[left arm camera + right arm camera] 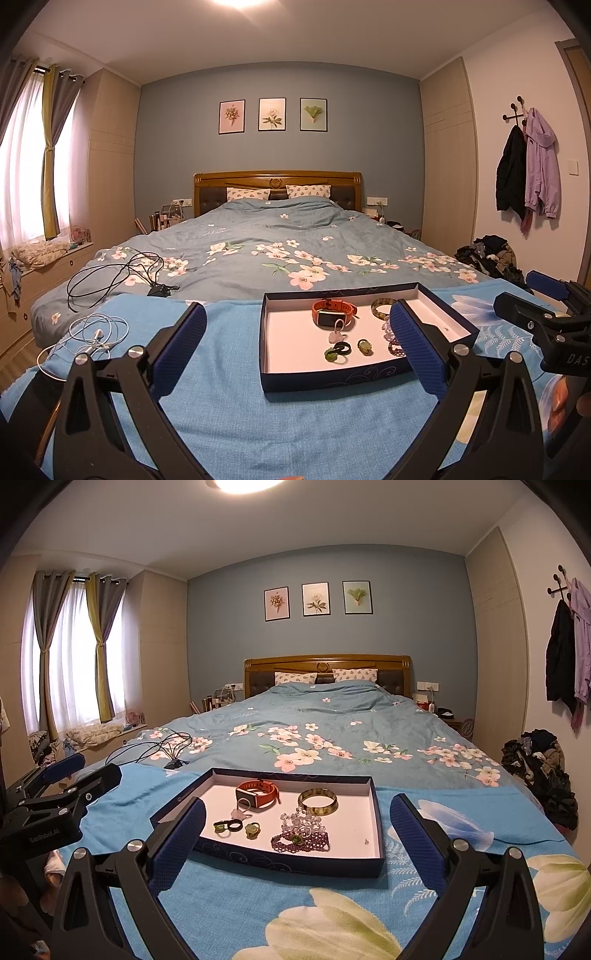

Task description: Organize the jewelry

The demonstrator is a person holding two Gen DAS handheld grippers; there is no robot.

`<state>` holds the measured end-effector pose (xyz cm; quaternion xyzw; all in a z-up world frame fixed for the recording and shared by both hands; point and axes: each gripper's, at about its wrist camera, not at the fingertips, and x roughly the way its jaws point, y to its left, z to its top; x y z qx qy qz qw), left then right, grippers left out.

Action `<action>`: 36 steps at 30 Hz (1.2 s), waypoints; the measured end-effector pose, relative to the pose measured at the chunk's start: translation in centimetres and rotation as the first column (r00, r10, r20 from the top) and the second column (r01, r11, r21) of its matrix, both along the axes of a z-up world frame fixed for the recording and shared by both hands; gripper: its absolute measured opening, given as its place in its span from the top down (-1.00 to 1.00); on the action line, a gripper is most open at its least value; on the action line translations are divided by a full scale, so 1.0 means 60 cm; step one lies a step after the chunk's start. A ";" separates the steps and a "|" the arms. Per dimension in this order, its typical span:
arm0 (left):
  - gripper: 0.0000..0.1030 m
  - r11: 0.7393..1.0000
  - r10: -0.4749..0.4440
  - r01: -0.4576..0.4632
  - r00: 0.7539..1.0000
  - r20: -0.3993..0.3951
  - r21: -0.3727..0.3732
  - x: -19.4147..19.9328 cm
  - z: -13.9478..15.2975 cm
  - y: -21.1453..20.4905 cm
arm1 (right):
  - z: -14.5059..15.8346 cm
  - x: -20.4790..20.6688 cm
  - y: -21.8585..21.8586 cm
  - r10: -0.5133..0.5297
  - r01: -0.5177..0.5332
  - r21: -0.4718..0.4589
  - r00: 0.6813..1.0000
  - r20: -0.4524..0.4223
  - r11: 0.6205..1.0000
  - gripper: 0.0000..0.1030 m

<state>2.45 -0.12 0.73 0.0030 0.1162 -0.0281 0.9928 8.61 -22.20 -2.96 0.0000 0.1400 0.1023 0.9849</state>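
— What's hard to make out?
— In the left wrist view a finger (413,343) covers the bead bracelets (301,836).
— Room around the box (291,866)?
— Bare blue cloth (229,897) on every side (bed edge behind).
— The grippers?
— Left gripper (295,350) and right gripper (299,834) both gape wide, empty, hovering before the box holding the orange watch (258,794).

box (373,808) low walls, open top, reach in from above | right half bare, watch (258,794), bangle (317,801), beads (301,840) crowd the rest | bed: earphones (94,334), black cable (122,273) on left
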 end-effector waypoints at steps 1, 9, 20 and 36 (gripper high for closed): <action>-0.89 1.000 0.000 0.000 1.000 -0.001 0.001 0.000 0.000 0.000 | 0.001 -0.002 -0.002 0.000 0.000 0.002 1.000 0.003 1.000 -0.87; -0.89 1.000 0.003 -0.003 1.000 -0.002 -0.002 0.003 -0.003 0.003 | -0.001 -0.003 -0.004 0.002 -0.002 0.004 1.000 0.002 1.000 -0.87; -0.89 1.000 0.003 -0.003 1.000 -0.002 0.000 0.003 -0.002 0.004 | -0.001 -0.003 -0.005 0.003 -0.003 0.005 1.000 -0.001 1.000 -0.87; -0.89 1.000 0.001 -0.001 1.000 -0.006 0.001 0.005 -0.007 0.009 | -0.008 -0.005 -0.007 -0.005 0.005 0.002 1.000 0.000 1.000 -0.87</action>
